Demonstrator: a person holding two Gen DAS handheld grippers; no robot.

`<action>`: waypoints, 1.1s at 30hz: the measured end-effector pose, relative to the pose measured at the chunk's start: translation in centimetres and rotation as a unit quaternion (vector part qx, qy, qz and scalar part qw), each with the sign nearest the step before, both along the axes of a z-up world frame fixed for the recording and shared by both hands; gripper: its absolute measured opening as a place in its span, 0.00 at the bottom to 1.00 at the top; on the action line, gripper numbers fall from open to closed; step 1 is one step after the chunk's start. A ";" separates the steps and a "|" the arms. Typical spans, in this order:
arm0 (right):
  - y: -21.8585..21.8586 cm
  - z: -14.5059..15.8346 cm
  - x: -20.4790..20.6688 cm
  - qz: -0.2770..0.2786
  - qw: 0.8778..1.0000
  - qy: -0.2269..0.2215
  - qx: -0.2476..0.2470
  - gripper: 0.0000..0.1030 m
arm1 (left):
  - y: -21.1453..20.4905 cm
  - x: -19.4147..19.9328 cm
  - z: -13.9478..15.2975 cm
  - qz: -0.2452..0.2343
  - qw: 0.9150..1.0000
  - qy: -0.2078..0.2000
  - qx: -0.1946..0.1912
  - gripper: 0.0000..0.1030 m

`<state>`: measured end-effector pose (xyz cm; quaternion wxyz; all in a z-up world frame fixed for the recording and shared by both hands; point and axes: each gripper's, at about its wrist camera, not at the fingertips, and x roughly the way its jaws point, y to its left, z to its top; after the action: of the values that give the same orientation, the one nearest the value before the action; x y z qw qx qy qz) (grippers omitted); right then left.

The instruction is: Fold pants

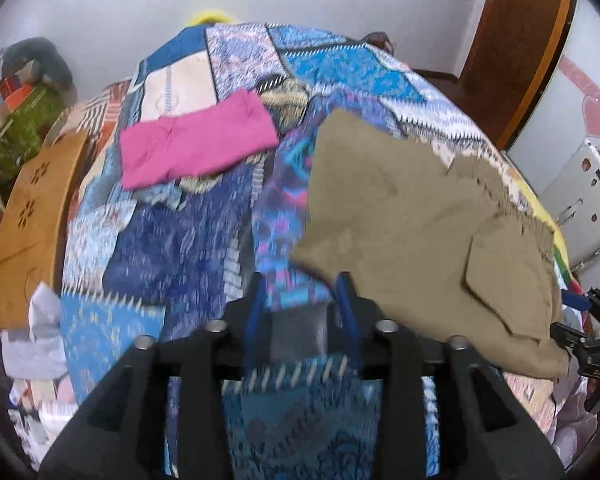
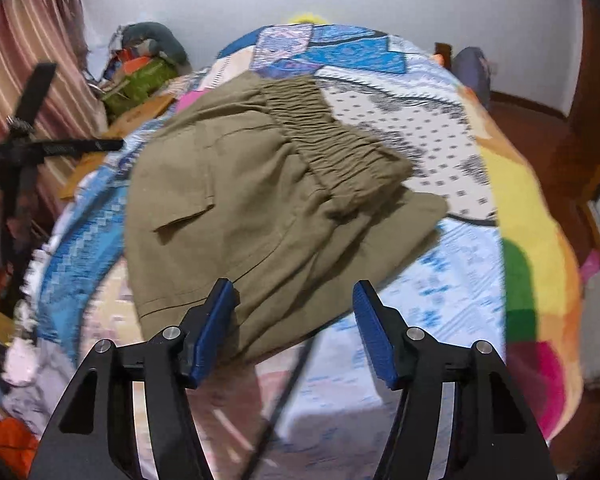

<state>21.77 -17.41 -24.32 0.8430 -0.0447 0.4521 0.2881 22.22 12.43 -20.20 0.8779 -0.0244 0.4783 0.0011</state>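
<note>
Both grippers' fingers (image 2: pixel 366 300) gape empty; folded pants (image 2: pixel 260 200) lie with the waistband pointing away.

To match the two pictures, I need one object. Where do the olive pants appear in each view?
Left wrist view: the olive pants lie right of centre, reaching the right edge, on the patchwork bedspread.
Right wrist view: the olive pants fill the centre, with the gathered waistband at upper right.
Shared landmark: the green bag at upper left, by the wall.
</note>
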 end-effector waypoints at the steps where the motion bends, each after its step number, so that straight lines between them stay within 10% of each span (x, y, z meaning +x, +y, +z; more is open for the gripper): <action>1: -0.4 -0.2 0.6 -0.006 1.000 0.003 0.000 0.55 | -0.1 0.8 0.1 -0.003 1.000 -0.004 0.000 0.46; 8: -3.0 -1.1 3.6 -0.045 0.999 0.007 -0.007 0.55 | -0.8 6.5 -3.8 -0.056 0.996 0.062 -0.040 0.46; 14: -3.8 -1.7 5.5 -0.060 0.998 0.014 0.007 0.55 | -0.5 7.7 -5.0 -0.035 0.995 0.052 -0.073 0.11; 19: -3.2 -1.4 6.4 -0.058 0.998 0.002 -0.005 0.55 | -1.4 4.9 -4.5 -0.025 0.999 0.030 -0.011 0.09; 33: -3.2 0.4 6.4 -0.068 0.997 0.004 0.023 0.56 | 4.7 -4.3 -3.3 0.052 0.998 0.039 -0.014 0.00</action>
<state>28.20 -20.63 -23.90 0.8597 0.0067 0.4505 0.2406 17.89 17.09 -23.52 0.8568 -0.0612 0.5103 0.0410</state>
